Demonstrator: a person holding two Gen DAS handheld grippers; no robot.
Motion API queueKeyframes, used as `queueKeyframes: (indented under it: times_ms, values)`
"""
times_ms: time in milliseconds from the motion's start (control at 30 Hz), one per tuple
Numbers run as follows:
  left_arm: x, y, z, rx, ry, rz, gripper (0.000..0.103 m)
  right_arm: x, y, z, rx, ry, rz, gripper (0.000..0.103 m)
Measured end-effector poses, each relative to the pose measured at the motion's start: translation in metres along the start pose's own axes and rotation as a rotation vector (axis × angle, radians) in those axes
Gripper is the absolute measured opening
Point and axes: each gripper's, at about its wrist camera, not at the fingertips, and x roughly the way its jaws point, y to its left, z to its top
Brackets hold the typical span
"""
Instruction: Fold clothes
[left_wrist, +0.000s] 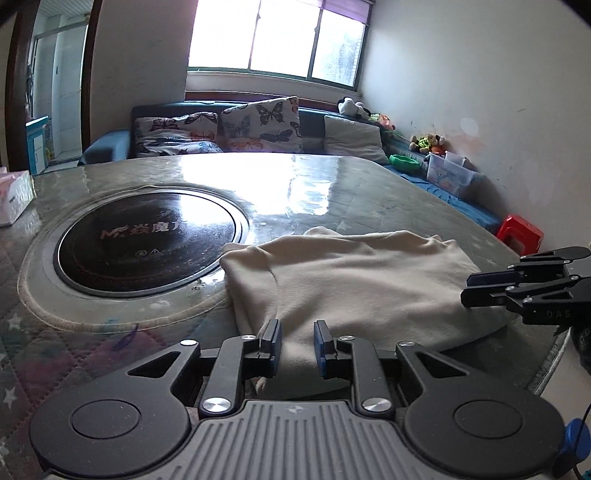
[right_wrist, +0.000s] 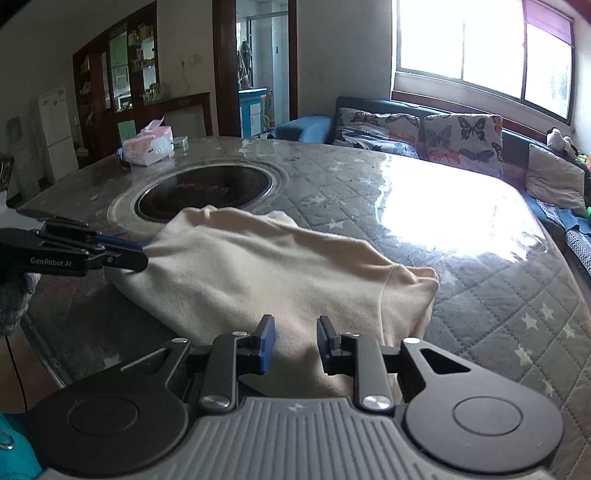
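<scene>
Cream garment (left_wrist: 354, 280) lies partly folded on the desk (left_wrist: 332, 192), just beside the round cooktop (left_wrist: 147, 236). Its long axis runs side to side between my two tools. Left tool (left_wrist: 297, 345) sits over the near hem at the left end, jaws slightly apart, nothing pinched. Right tool (right_wrist: 295, 343) is the same at the right end, cloth showing in the gap, not clamped. Both about equally near; the fold likely goes away from me.
</scene>
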Motion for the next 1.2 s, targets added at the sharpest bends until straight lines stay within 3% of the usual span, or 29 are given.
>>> queueKeyframes:
  times_ms: [100, 300, 400, 967, 1200]
  values:
    - [0.002, 0.001, -0.003, -0.010, 0.006, -0.004, 0.023, 0.002, -0.004, 0.000, 0.020, -0.001, -0.005, 0.028]
    - [-0.001, -0.003, 0.003, 0.009, 0.001, -0.016, 0.036, 0.005, -0.013, 0.002, 0.054, 0.012, -0.001, 0.037]
    - [0.001, -0.005, 0.011, 0.016, -0.012, -0.005, 0.046, 0.006, -0.018, 0.010, 0.051, 0.006, -0.007, 0.037]
    - [0.046, 0.006, 0.039, 0.034, 0.043, 0.060, 0.051, 0.087, -0.045, 0.061, 0.092, 0.058, 0.017, 0.031]
    - [0.050, 0.011, 0.041, 0.012, 0.053, 0.067, 0.069, 0.085, -0.036, 0.071, 0.056, 0.035, 0.021, 0.031]
